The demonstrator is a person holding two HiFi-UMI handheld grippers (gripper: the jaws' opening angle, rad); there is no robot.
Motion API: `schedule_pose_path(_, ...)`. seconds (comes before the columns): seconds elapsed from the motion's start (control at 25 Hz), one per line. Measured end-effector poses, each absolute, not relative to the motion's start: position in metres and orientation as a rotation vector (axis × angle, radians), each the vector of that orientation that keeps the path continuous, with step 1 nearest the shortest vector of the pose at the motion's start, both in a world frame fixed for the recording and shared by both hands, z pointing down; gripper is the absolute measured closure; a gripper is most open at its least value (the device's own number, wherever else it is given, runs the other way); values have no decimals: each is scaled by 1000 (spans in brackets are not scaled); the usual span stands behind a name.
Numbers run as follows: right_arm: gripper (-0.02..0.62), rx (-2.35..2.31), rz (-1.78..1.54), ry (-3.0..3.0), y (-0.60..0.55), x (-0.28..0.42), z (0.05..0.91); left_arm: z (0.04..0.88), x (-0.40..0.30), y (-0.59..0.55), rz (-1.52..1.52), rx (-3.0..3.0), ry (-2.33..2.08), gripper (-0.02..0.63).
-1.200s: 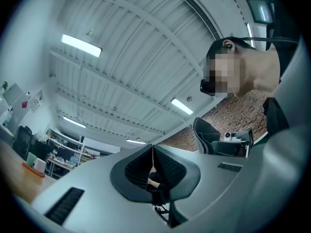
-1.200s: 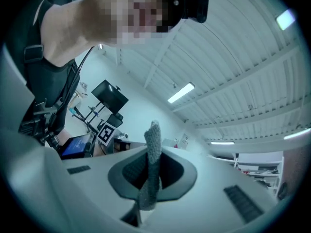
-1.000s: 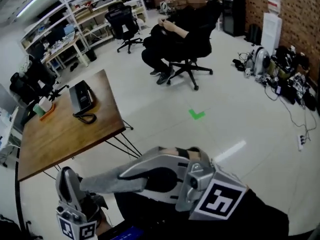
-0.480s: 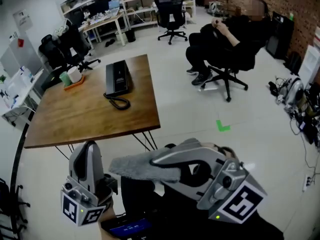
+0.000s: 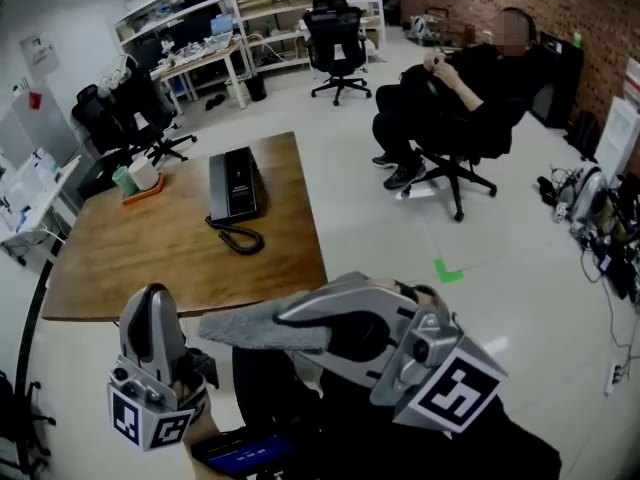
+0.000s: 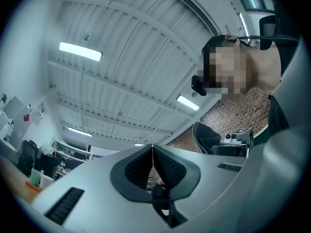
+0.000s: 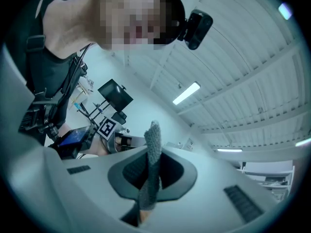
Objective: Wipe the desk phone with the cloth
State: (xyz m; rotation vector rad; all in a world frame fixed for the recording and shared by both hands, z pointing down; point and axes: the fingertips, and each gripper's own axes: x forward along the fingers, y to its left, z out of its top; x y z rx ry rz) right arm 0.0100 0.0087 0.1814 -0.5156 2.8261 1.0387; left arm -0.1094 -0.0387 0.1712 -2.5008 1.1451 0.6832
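Note:
A black desk phone [image 5: 233, 185] lies on the far right part of a wooden table [image 5: 150, 248], its coiled cord [image 5: 238, 238] in front of it. My right gripper [image 5: 300, 320] is held near my body, well short of the table, shut on a grey cloth [image 5: 255, 328] that sticks out to the left. In the right gripper view the cloth [image 7: 151, 169] stands pinched between the jaws. My left gripper [image 5: 148, 318] points upward at lower left, jaws closed together with nothing between them [image 6: 152, 161].
An orange tray with cups [image 5: 138, 181] sits at the table's far left. A seated person [image 5: 450, 98] in an office chair is at the right beyond the table. Office chairs [image 5: 335, 28], shelving [image 5: 240, 18] and floor cables [image 5: 600, 238] surround the area.
The head view has swung toward the table, which now lies more centred and nearer. Both grippers stay close to my body, the right one still holding the cloth.

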Motion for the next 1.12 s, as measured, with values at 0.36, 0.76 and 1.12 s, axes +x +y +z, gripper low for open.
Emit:
schedule_pose_path(0.36, 571, -466, 1006, 2990, -83, -36, 223, 214, -157, -163, 527, -2579, 1271, 612)
schedule_pose_path(0.76, 571, -836, 921, 3386, -327, -106, 281, 316, -245, -353, 166, -2746, 1557, 612)
schedule_pose_path(1.12, 571, -1197, 845, 3504, -485, -164, 314, 337, -245, -399, -39, -2757, 1587, 612)
